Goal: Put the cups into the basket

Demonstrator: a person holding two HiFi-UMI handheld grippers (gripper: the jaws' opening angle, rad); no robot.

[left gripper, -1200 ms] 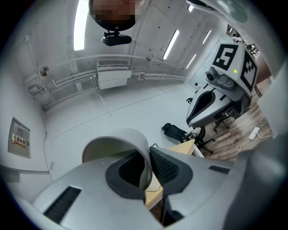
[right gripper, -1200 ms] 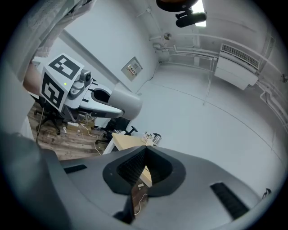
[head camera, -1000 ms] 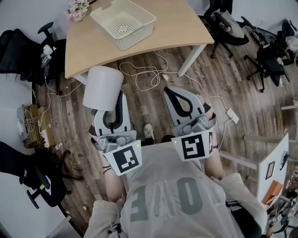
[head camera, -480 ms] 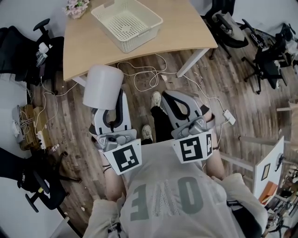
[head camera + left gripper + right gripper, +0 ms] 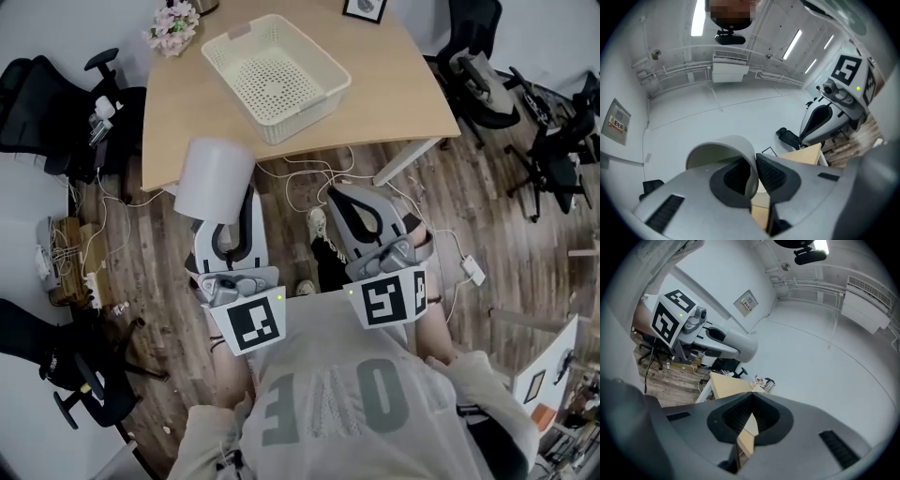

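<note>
My left gripper is shut on the rim of a white cup, held over the wooden floor just short of the table edge. In the left gripper view the cup has its wall pinched between the jaws, with its mouth facing the camera. My right gripper is shut with nothing between its jaws, level with the left one; the right gripper view shows the jaw tips meeting. A cream perforated basket sits empty on the light wooden table ahead.
A pot of pink flowers stands at the table's far left corner, a framed picture at its far edge. Cables trail on the floor under the table's front. Black office chairs stand left and right.
The table and basket have come closer and lower in the head view. Both grippers keep their hold and stance, the left still carrying the cup.
</note>
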